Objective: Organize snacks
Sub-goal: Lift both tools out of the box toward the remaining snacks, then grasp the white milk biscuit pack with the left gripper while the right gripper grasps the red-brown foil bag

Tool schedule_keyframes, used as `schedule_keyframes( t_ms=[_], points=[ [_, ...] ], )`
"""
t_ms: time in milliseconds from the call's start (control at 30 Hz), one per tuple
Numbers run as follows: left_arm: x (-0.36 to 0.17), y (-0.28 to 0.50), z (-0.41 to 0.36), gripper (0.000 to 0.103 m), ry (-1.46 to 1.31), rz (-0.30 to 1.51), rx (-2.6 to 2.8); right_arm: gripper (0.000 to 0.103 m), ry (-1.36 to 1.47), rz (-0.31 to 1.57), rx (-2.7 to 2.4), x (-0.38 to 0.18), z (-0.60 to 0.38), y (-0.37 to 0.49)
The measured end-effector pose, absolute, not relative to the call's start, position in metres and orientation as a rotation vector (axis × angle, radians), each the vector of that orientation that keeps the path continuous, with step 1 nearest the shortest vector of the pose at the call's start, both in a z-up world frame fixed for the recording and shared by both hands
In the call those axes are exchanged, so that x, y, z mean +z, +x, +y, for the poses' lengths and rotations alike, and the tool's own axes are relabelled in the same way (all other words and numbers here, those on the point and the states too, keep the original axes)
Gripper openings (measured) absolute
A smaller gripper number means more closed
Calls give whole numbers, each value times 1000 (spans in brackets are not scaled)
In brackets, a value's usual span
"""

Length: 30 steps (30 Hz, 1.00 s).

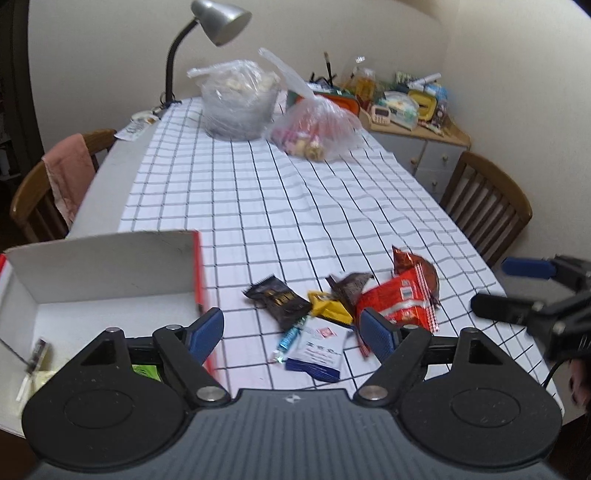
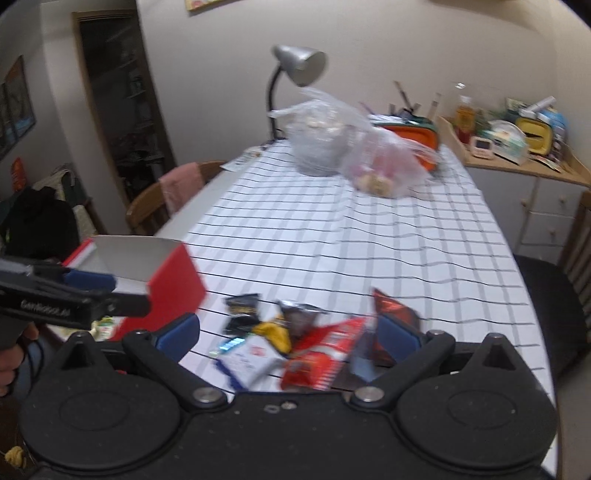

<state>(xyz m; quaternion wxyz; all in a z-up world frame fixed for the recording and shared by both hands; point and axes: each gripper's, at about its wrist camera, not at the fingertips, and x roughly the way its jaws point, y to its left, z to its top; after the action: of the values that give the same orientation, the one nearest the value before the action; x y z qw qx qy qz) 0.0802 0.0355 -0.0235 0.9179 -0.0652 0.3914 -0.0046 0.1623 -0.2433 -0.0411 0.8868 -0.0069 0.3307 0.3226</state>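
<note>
Nearest the left wrist camera, the left claw (image 1: 291,332) stood spread above the counter (image 1: 258,206), its blue pads (image 1: 205,332) clear of everything, with nothing pinched between them. Just beyond it, at about one o'clock, lay the snacks in a loose heap on the checked cloth: a black wrapper (image 1: 279,299) with gold print, a small yellow packet (image 1: 330,308), a dark crumpled wrapper (image 1: 349,286), a large red packet (image 1: 400,299) with white stripes along one edge, a glossy red-brown wrapper (image 1: 410,260) behind it, a white and blue sachet (image 1: 317,350) closest to the claw, and a thin teal candy (image 1: 290,338) touching the sachet's left side. At ten o'clock sat an open box (image 1: 110,266), white inside and red outside, holding a few small items in its near corner. The right claw (image 2: 288,336) was spread as wide as it went, hovering over the same heap with nothing gripped; its view was blurred. At twelve o'clock, well apart, stood two clear plastic bags (image 1: 317,125) and a grey desk lamp (image 1: 218,22).
</note>
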Motion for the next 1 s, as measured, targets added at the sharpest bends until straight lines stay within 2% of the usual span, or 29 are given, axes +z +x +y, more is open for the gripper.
schedule_keyframes(
  t_ms=[533,733,1000],
  points=[
    [-90,131,-21,81,-99,962,-13,103,-31,836,620,-112,-292,244],
    [-114,150,-21,81,-122,1021,-7,102,86,935,597,-141,-296,278],
    [-133,164,-15,81,-140,1056,-16,100,98,965,618,-151,-288,294]
  ],
)
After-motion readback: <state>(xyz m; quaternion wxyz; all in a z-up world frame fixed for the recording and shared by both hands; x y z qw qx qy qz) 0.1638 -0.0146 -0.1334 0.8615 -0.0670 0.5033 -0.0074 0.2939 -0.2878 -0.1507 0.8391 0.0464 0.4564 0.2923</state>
